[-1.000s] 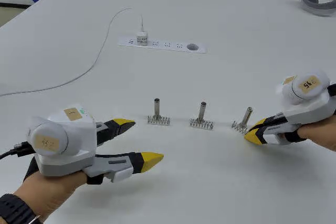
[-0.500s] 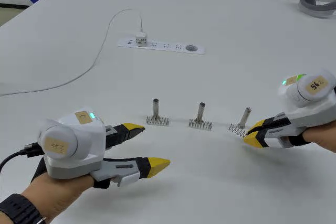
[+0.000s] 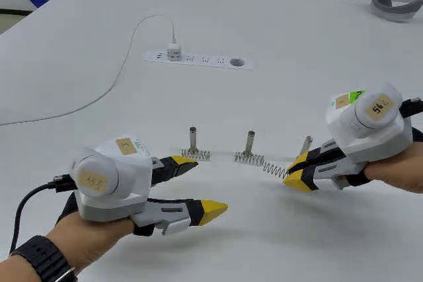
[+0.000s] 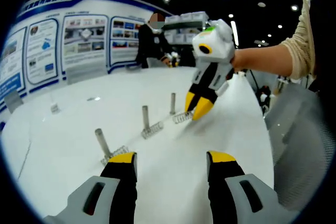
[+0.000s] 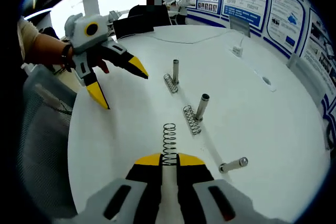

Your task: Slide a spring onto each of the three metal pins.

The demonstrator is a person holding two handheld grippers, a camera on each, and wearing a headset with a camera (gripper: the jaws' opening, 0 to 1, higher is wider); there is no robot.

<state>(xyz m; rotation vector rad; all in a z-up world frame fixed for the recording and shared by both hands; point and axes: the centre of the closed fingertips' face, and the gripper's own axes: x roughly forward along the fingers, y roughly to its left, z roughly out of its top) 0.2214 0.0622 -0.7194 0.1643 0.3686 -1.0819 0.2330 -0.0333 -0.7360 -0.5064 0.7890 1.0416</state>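
- My right claw (image 3: 295,170), right of centre in the head view, is clenched on one end of a spring (image 3: 274,169)
- That spring sticks out of the yellow tips toward frame left, and its free end is near the middle spring (image 3: 249,158)
- In the right gripper view it runs straight up from between my closed jaws at bottom centre
- My left claw (image 3: 206,185), lower left of the head view, is released, with jaws wide apart and nothing between them
- Three metal pins stand in a row mid-frame: left pin (image 3: 193,138), middle pin (image 3: 250,142), and right pin (image 3: 307,144) just behind my right claw's tips
- The left spring (image 3: 196,154) lies at the foot of the left pin and the middle spring at the foot of the middle pin, both flat on the table (image 3: 297,84)
- A power strip (image 3: 198,59) sits upper centre, and its cable (image 3: 125,64) runs off toward the left edge
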